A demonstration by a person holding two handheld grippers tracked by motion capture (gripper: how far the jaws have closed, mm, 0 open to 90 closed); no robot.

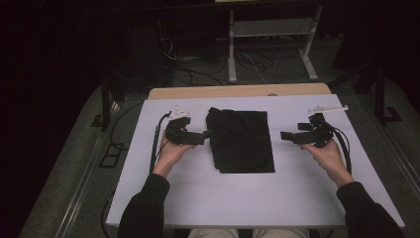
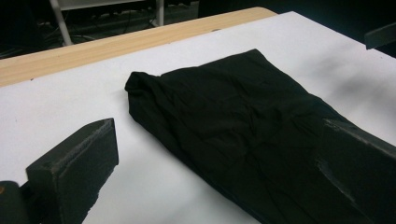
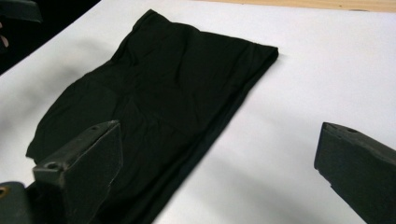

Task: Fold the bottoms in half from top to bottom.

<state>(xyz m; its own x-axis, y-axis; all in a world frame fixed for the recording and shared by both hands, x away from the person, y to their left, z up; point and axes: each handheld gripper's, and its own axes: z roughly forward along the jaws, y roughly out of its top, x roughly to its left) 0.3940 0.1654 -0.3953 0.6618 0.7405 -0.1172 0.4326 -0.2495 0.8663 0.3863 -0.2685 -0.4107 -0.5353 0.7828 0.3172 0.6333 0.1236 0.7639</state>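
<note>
A folded black cloth (image 1: 241, 140) lies flat in the middle of the white table top (image 1: 247, 198). My left gripper (image 1: 203, 137) hovers just off the cloth's left edge, jaws wide open and nothing between them. In the left gripper view the cloth (image 2: 243, 130) stretches ahead between the two black jaws. My right gripper (image 1: 287, 135) sits a short way off the cloth's right edge, also open and empty. Its own view has the cloth (image 3: 154, 102) to the left with bare table under the gap in the jaws.
A wooden strip (image 1: 237, 91) runs along the table's far edge. Beyond it stand a white metal frame (image 1: 270, 29) and loose cables on the dark floor. A white bracket (image 1: 327, 108) lies by the far right of the table.
</note>
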